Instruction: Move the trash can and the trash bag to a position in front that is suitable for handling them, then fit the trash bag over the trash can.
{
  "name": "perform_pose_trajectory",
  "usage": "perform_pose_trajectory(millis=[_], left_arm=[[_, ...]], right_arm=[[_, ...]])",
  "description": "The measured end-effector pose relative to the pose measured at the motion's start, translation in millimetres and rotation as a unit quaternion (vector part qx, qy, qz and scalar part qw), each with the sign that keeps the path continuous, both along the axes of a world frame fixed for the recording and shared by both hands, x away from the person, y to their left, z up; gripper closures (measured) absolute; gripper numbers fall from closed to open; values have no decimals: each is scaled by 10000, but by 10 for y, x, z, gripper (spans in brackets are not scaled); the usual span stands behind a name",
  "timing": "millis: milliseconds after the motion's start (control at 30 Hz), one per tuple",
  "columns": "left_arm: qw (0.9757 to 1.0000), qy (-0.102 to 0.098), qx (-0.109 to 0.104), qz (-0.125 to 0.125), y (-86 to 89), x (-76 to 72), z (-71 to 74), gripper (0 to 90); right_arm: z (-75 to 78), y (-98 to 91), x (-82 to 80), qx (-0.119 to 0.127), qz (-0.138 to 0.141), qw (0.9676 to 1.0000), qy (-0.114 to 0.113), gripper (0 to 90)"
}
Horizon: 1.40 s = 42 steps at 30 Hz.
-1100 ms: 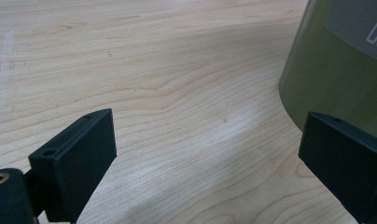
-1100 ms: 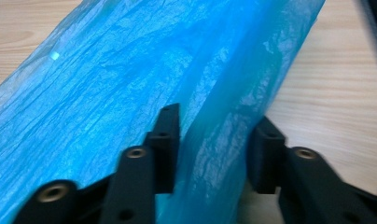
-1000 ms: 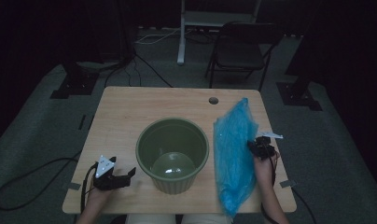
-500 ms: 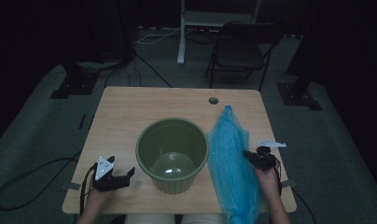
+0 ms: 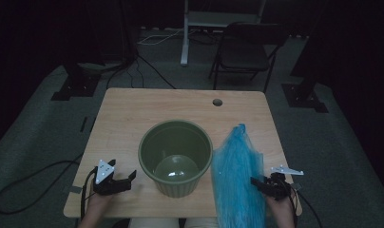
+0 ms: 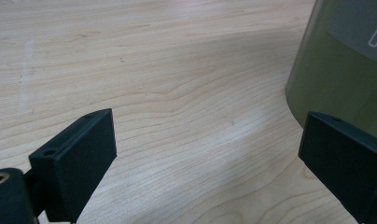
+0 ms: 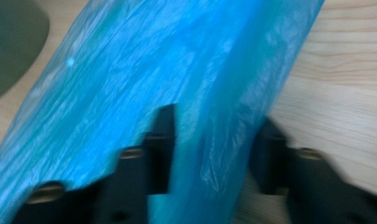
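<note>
Thin, crinkled, translucent blue plastic bag, faintly glossy. Smooth olive-green plastic bin with a soft sheen. Pale wood-grain table, matt and smooth. Matt black plastic pads on the left gripper.

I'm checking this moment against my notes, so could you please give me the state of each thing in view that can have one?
Green bin: upright on the table, no liner in it.
Blue plastic bag: bunched lengthwise, lying beside the bin, an edge between the right jaws.
Left gripper: open, holding nothing, close beside the bin.
Right gripper: jaws just opening, apart around the bag.
Folding chair: unfolded, unoccupied.
</note>
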State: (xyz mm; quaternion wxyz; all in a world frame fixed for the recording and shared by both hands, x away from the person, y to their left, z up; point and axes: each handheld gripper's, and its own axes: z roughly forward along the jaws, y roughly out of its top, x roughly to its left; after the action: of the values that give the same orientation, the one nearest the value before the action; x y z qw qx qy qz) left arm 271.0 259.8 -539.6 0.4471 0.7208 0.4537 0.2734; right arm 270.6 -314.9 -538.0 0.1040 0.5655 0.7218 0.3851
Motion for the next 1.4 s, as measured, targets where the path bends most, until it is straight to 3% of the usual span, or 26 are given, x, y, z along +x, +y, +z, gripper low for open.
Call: perform_pose_trajectory(millis=[100,200,267,433,500,600,633,667,767,833,867,933,1033,1100,1233,1400], left_arm=[[10000,23,-32,19,3,8,-1,46],[10000,25,-23,4,2,12,-1,46],[10000,33,-23,-24,6,15,0,46],[10000,42,-40,-30,24,7,0,46],[10000,30,-43,-30,24,-5,-1,46],[10000,43,-33,-30,27,-12,0,46],[10000,55,-60,-23,30,-10,0,46],[9999,66,-85,-9,34,-8,-1,46],[9999,90,-114,21,39,-2,-2,46],[9999,81,-98,25,36,-2,-2,46],[9999,77,-75,13,34,-3,-1,46],[9999,79,-64,4,30,-4,-1,46],[9999,81,-72,16,37,-5,-1,46],[9999,99,-92,27,40,0,-2,46],[9999,108,-50,36,32,4,-1,46],[9999,108,-75,47,33,5,-2,46]], right_arm=[[72,-26,70,-29,-228,9996,-142,382],[93,13,245,-241,-309,9992,-83,330],[88,43,297,-306,-304,9991,-55,309],[20,323,438,-714,-57,9974,62,236],[9,430,426,-1063,-1,9943,8,204],[-15,571,394,-1429,127,9895,-148,220],[-15,603,385,-1421,162,9895,-192,259],[-4,630,376,-1419,249,9893,-226,354],[7,701,358,-1346,524,9887,-406,686],[4,726,377,-1304,594,9887,-446,854],[3,723,395,-1280,600,9890,-439,887],[2,694,448,-1037,602,9922,-346,898],[64,607,435,-612,448,9959,-490,900],[198,518,385,-329,379,9962,-706,900],[506,356,308,77,262,9939,-1069,900],[833,155,259,523,-6,9866,-1546,900]])
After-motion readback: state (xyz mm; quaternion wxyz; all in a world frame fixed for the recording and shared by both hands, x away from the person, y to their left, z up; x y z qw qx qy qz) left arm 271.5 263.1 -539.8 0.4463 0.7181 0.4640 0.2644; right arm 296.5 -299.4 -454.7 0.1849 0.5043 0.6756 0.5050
